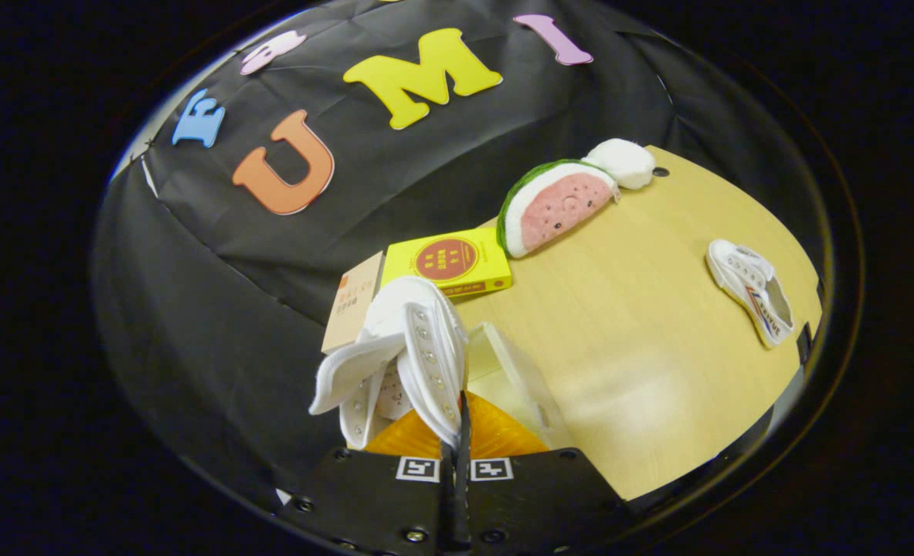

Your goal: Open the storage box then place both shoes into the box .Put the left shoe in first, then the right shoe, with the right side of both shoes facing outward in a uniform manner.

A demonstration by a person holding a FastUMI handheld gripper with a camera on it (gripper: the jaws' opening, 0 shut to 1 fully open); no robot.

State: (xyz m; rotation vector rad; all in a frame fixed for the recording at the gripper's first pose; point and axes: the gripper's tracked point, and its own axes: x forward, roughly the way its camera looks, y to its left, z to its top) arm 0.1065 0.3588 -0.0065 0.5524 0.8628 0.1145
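Gripping a white shoe (pixel 414 347), tongs (pixel 457 455) above wooden table (pixel 642 340).

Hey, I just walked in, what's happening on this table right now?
The handheld gripper is shut on a white shoe, pinching its upper and holding it over the clear storage box, which is open. The second white shoe lies on the wooden table, off to the side. A watermelon plush and a yellow box sit beyond.
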